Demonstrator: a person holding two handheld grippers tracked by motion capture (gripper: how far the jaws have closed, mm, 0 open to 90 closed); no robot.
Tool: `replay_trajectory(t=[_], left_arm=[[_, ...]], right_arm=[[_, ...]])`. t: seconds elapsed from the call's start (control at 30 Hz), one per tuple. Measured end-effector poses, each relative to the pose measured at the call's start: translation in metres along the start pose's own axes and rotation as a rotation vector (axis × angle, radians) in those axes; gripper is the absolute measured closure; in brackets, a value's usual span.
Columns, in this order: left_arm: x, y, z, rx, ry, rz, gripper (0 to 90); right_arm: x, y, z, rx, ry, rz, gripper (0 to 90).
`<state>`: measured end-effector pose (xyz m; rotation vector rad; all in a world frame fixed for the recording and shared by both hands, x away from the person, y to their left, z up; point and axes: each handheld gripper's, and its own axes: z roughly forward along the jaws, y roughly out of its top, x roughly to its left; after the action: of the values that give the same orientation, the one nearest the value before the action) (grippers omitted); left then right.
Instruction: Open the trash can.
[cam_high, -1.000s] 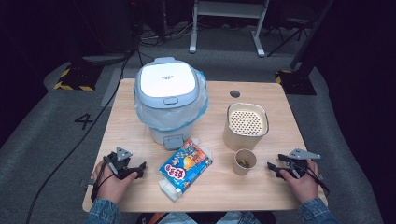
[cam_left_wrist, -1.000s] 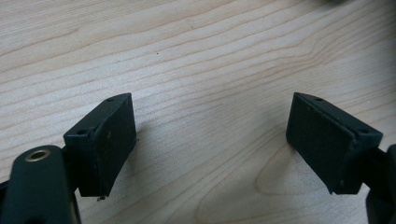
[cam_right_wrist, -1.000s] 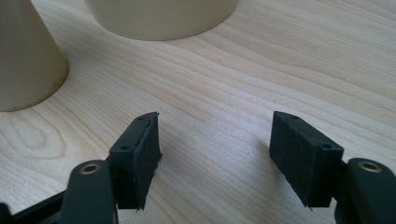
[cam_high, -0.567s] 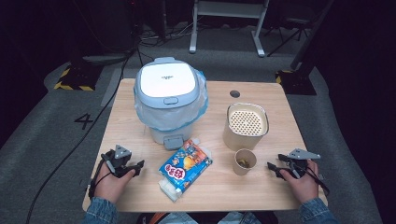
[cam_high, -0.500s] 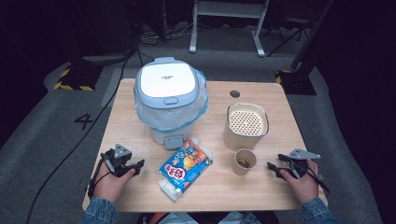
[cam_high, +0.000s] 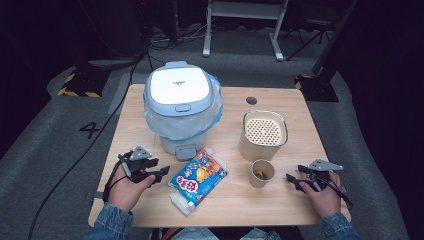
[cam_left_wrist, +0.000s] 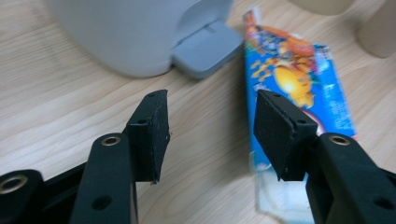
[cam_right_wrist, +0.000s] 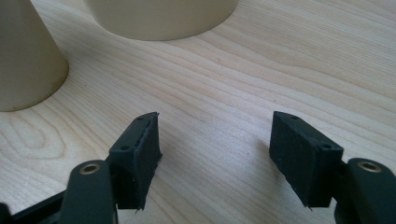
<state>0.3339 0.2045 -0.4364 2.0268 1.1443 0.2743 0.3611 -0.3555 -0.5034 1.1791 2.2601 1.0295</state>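
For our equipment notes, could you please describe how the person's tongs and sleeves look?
The left tongs and right tongs are black, with flat pads, brass rivets, grey three-cornered top plates and black cables. Sleeves are blue denim. Left jaws have just been closing, empty.

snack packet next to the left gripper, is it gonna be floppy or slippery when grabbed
The snack packet looks like thin glossy film, so it will probably sag and crinkle rather than stay stiff. Its shine suggests the fingers could slip on it. It lies flat on the table, so it likely won't roll.

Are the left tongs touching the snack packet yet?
Apart. The left gripper view shows the left tongs open above bare table, their jaws having just been closing; the snack packet lies beyond.
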Motion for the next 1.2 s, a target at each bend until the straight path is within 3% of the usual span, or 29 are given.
replay_trajectory(t=[0.13,0.53,0.67,0.77,0.8,0.93,1.2], left_arm=[[-0.012,0.011,0.014,0.005,-0.064,0.031,46.8],[-0.03,0.019,0.04,-0.016,-0.107,0.1,47.1],[-0.036,0.024,0.035,-0.077,-0.122,0.121,54.0],[-0.039,0.028,0.03,-0.116,-0.122,0.118,71.6],[-0.039,0.029,0.028,-0.133,-0.129,0.12,71.6],[-0.039,0.033,0.021,-0.172,-0.15,0.123,89.8],[-0.036,0.044,0.011,-0.201,-0.234,0.169,90.0]], right_arm=[[0.0,0.0,0.0,0.0,0.0,0.0,33.6],[0.0,0.0,0.0,0.0,0.0,0.001,33.6],[0.0,0.0,0.0,0.0,0.0,0.0,33.7],[0.0,0.0,0.0,0.0,0.0,0.0,33.6],[0.0,0.0,0.0,0.0,0.0,0.0,33.6],[0.0,0.0,0.0,0.0,0.0,0.0,33.6],[0.0,0.0,0.0,0.0,0.0,0.0,33.6]])
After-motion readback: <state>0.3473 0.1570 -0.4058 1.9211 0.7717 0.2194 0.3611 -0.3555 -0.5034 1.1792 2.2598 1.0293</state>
